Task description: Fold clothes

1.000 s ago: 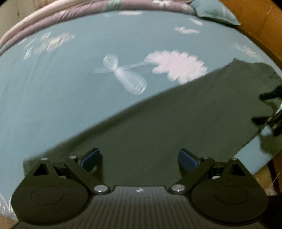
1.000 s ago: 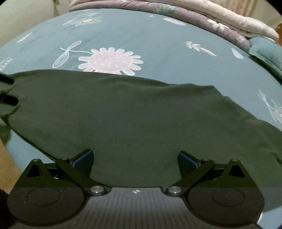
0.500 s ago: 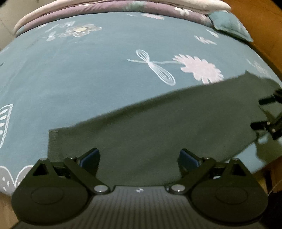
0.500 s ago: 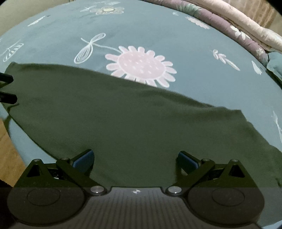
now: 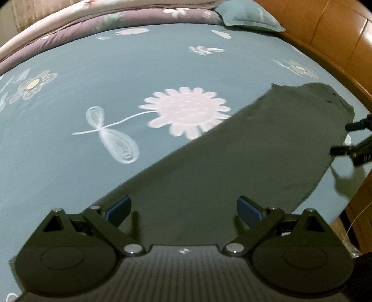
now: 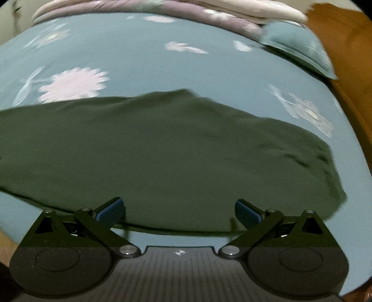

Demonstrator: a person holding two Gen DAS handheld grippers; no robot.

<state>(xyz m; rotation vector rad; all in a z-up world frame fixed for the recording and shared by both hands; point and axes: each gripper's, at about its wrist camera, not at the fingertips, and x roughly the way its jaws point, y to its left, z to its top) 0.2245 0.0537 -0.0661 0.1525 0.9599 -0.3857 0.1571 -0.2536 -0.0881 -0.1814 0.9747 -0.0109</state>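
A dark green garment (image 5: 244, 167) lies flat along the near edge of a bed with a teal flowered sheet (image 5: 116, 76). My left gripper (image 5: 183, 210) hovers open over its left part, blue pads wide apart, nothing between them. In the right wrist view the same garment (image 6: 162, 151) spreads across the frame, bunched and wrinkled at its right end. My right gripper (image 6: 179, 209) is open just above the garment's near hem. The right gripper (image 5: 353, 141) also shows at the far right of the left wrist view, beside the garment's end.
Folded quilts (image 5: 104, 25) and a teal pillow (image 5: 248, 16) lie at the back of the bed. A wooden bed frame (image 5: 337, 30) runs along the right side. In the right wrist view the pillow (image 6: 297, 46) sits back right.
Both views have swung to the right over the last second. The left gripper now sits nearer the garment's left end; the right view now shows the garment's bunched right end. Both stayed open.
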